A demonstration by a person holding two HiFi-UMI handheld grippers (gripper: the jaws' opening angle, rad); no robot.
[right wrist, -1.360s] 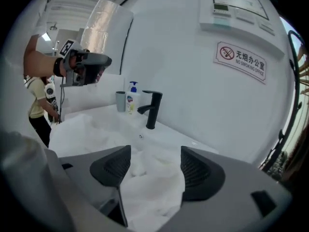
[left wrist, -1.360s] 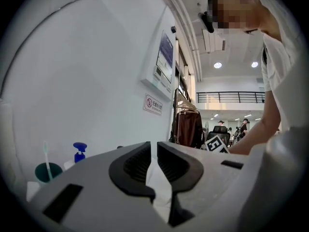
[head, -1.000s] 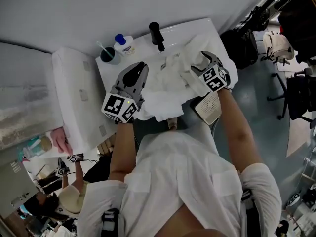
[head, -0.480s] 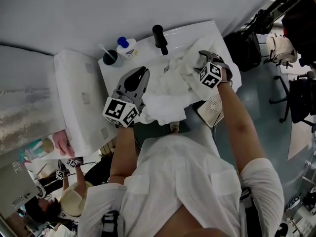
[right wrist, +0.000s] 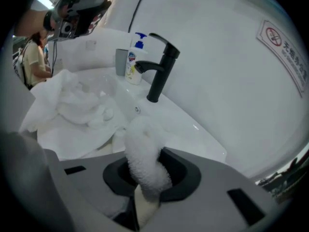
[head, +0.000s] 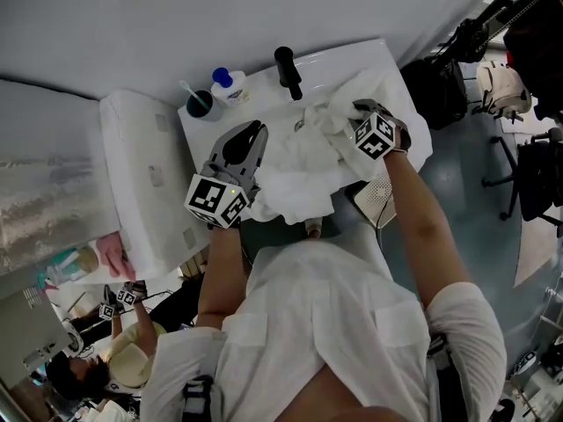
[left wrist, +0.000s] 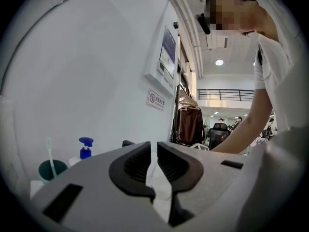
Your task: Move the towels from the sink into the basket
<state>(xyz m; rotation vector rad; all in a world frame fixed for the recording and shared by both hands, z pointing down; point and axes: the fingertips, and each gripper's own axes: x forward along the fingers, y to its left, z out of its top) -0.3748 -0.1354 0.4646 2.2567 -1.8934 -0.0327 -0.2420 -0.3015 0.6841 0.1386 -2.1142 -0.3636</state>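
Over the white sink (head: 330,62), crumpled white terry towels (head: 299,161) lie heaped, spilling across its front rim. The left tongs (left wrist: 154,159) are pinched nearly together on a thin fold of towel. The right tongs (right wrist: 145,170) are closing on a fluffy bunched ridge of towel near the black faucet (right wrist: 159,69).

White terry towels (head: 299,165), crumpled heap, draped over the white sink (head: 339,60) and its front edge

White towels (head: 299,161), white sink (head: 334,60), black faucet (head: 285,71), blue-capped white bottle (head: 229,86), teal cup (head: 199,105)
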